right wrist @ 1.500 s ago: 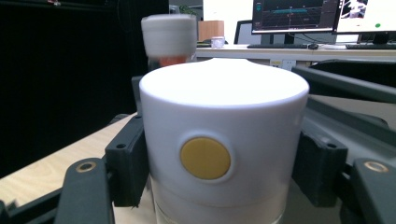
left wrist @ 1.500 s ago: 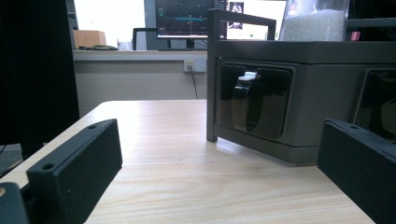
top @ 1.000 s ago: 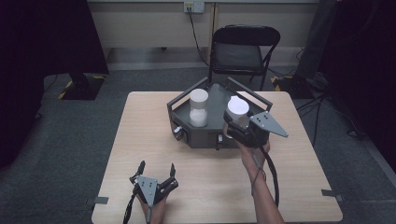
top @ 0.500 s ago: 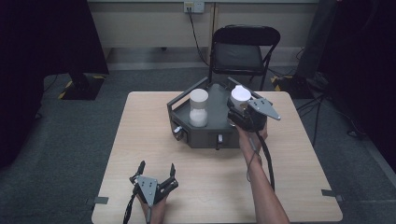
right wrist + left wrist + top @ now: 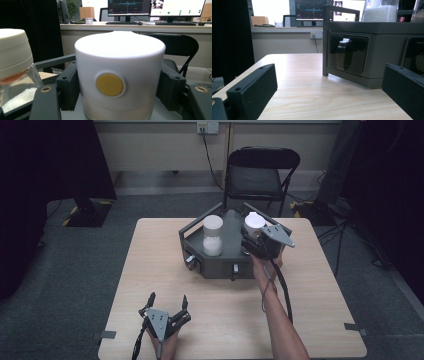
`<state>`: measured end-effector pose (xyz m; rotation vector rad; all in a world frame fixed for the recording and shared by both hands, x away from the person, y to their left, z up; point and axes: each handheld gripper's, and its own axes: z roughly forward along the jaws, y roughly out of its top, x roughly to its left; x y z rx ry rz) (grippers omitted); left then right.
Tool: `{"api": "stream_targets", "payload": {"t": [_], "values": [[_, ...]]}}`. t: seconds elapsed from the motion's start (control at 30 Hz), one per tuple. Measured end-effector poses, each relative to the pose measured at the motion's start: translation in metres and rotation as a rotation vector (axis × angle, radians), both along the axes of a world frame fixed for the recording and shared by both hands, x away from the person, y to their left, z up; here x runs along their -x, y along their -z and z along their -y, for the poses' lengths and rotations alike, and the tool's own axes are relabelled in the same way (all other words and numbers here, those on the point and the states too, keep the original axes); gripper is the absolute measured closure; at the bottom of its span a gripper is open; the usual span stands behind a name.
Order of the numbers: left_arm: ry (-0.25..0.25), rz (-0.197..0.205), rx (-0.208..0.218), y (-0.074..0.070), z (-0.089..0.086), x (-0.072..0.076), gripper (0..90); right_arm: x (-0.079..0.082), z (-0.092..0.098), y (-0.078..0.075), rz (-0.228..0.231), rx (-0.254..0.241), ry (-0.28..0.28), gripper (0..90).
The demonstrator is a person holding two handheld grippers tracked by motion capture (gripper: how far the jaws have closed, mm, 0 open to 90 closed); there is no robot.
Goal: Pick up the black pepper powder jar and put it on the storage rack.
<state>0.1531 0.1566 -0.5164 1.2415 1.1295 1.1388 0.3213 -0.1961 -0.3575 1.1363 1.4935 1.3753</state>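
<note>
1. Right hand-held gripper (image 5: 254, 234): right of centre in the high view, over the right part of the grey rack; clamped on the white-capped jar, one black jaw pressed on each side of the cap in the right gripper view. Grey three-cornered plate on top, cable trailing down along the forearm.
2. White-capped jar (image 5: 119, 75): centre of the right gripper view, upright, wide white cap with a round yellow dot on its front, clear glass just visible below the cap. In the high view, at the right rear of the rack (image 5: 254, 221); whether resting on the rack or held just clear of it, cannot tell.
3. Second jar (image 5: 213, 236): centre of the high view, upright on the rack, pale cap, white grains inside. Left edge of the right gripper view, just beside the held jar, apart from it.
4. Grey rack (image 5: 226, 256): centre of the high view, on the far half of the tabletop, angular, with raised rails and recessed front openings; dark curved handle in one opening, seen in the left gripper view.
5. Left hand-held gripper (image 5: 167, 301): lower left of the high view, low over the near edge of the tabletop, jaws apart, nothing between them, pointing toward the rack.
6. Tabletop (image 5: 160, 265): light wood grain.
7. Folding chair (image 5: 262, 175): black, upper centre of the high view, behind the tabletop.
</note>
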Motion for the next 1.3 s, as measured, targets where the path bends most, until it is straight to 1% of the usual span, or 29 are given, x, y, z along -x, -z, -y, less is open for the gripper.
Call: {"api": "stream_targets", "payload": {"t": [0.07, 0.23, 0.3, 0.37, 0.47, 0.53, 1.3], "values": [[0.004, 0.0, 0.0, 0.0, -0.0007, -0.0001, 0.0, 0.0006, 0.0007, 0.0047, 0.009, -0.007, 0.0, 29.9], [0.005, 0.0, 0.0, 0.0, -0.0007, -0.0001, 0.0, 0.0, 0.0023, 0.0036, 0.004, -0.002, -0.006, 29.9], [0.005, -0.001, 0.0, -0.0002, -0.0008, 0.0, 0.0, -0.0007, 0.0021, 0.0042, 0.01, 0.009, -0.009, 29.9], [0.004, 0.0, 0.0, 0.0, -0.0007, -0.0001, 0.0, -0.0015, 0.0012, 0.0045, 0.016, 0.03, -0.01, 29.9], [0.004, 0.0, 0.0, 0.0, -0.0007, -0.0001, 0.0, -0.0008, 0.0017, 0.0071, 0.023, 0.027, -0.008, 29.9], [0.004, 0.0, 0.0, 0.0, -0.0007, -0.0001, 0.0, -0.0003, 0.0012, 0.0073, 0.025, 0.033, -0.009, 29.9], [0.003, 0.0, 0.0, 0.0, -0.0006, 0.0, 0.0, -0.001, 0.0062, 0.0044, 0.016, 0.036, -0.028, 29.8]]}}
